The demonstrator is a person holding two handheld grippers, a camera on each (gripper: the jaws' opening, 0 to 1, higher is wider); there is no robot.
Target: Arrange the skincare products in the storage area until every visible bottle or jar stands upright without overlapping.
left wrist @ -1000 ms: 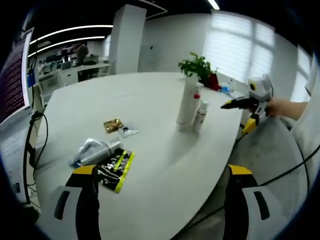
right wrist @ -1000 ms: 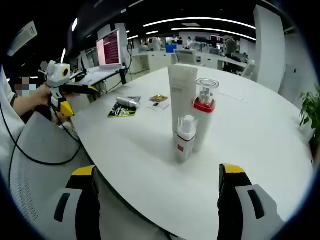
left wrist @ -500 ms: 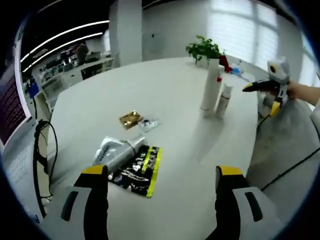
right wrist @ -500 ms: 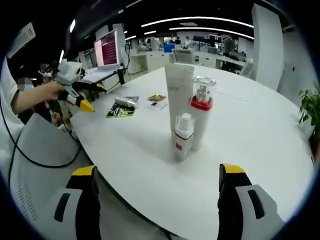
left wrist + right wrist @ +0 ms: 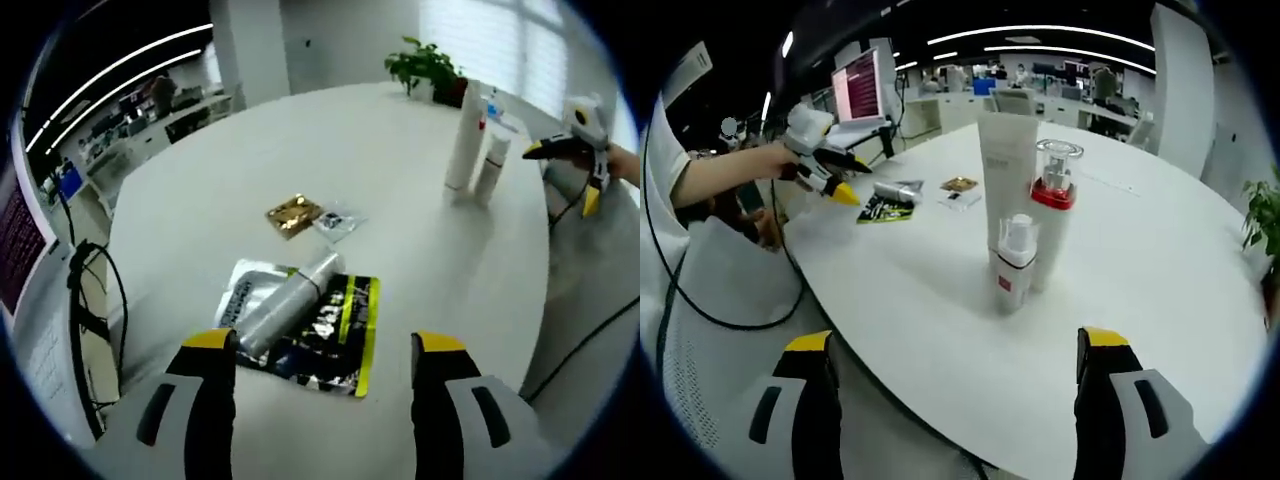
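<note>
Left tongs [image 5: 318,385] now much closer to the lying silver tube [image 5: 288,303], spread wide and holding nothing, with the tube and the black-and-yellow sachet [image 5: 325,328] under it just beyond the tips. A second ago looking over the table [image 5: 420,240] from further back, so closing in on the one product not upright. Judged: pick-up of the tube comes next, not yet begun.

Right tongs [image 5: 952,405] spread and unloaded, hardly shifted, facing the standing group: tall white tube [image 5: 1006,175], red-collared pump bottle [image 5: 1054,222], small spray bottle [image 5: 1014,265], all upright and close together. Whether touching, cannot tell. From this side, left tongs [image 5: 836,178] out over the near-left table edge, above the sachet.

Gold packet [image 5: 292,214] and small clear packet [image 5: 335,221] flat on the table, further out than the tube. Labels too small to read. Tube's cap end tucked behind the left jaw, partly hidden.
</note>
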